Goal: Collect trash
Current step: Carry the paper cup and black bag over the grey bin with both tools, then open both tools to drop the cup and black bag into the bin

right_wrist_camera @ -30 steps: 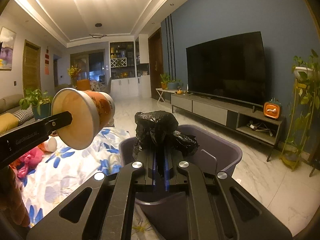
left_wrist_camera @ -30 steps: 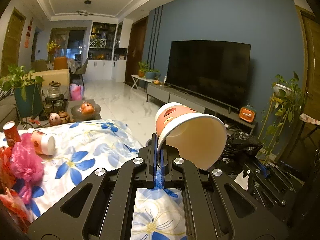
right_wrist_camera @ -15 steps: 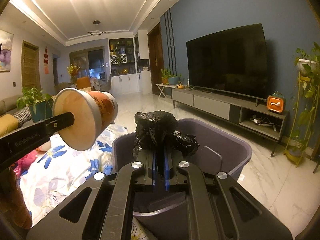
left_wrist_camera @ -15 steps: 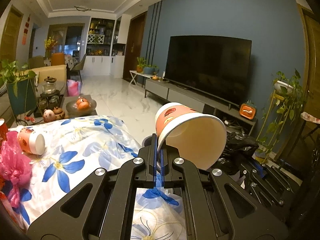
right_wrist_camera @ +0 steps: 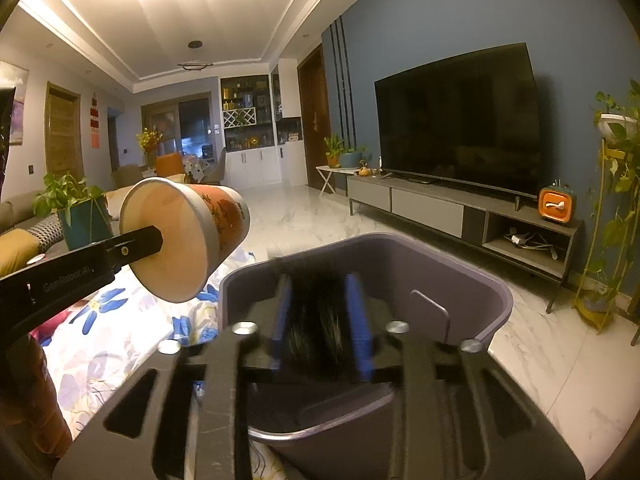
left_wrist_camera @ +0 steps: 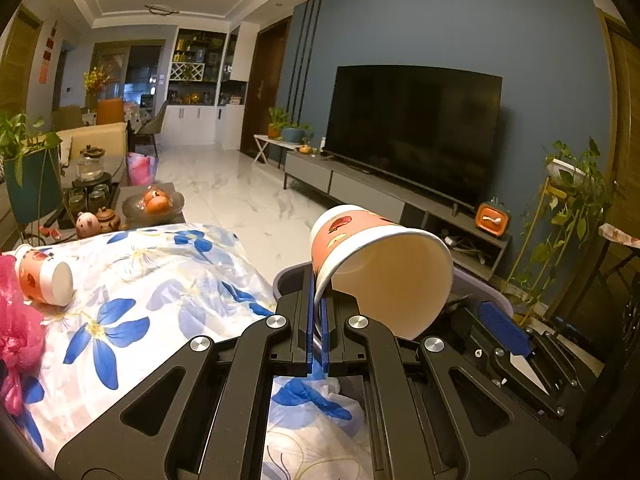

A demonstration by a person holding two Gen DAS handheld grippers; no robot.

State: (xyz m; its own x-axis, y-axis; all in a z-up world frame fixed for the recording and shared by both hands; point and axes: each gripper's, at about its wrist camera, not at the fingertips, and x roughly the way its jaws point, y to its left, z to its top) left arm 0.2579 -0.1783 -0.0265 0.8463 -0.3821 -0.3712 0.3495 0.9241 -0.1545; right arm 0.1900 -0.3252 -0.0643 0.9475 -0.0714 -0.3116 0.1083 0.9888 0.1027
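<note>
Left tool [left_wrist_camera: 318, 320] pinching paper cup [left_wrist_camera: 380, 264] rim, right tool [right_wrist_camera: 320, 320] spread wide over purple bin [right_wrist_camera: 472, 276], black bag [right_wrist_camera: 316, 320] blurry between.

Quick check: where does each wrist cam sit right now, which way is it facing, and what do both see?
Left wrist: on the left gripper, facing the TV wall; pinches the paper cup by its rim beside the floral cloth.
Right wrist: on the right gripper, open over the purple bin, black bag blurred between its fingers.
Shared: cup, bin, TV.
</note>
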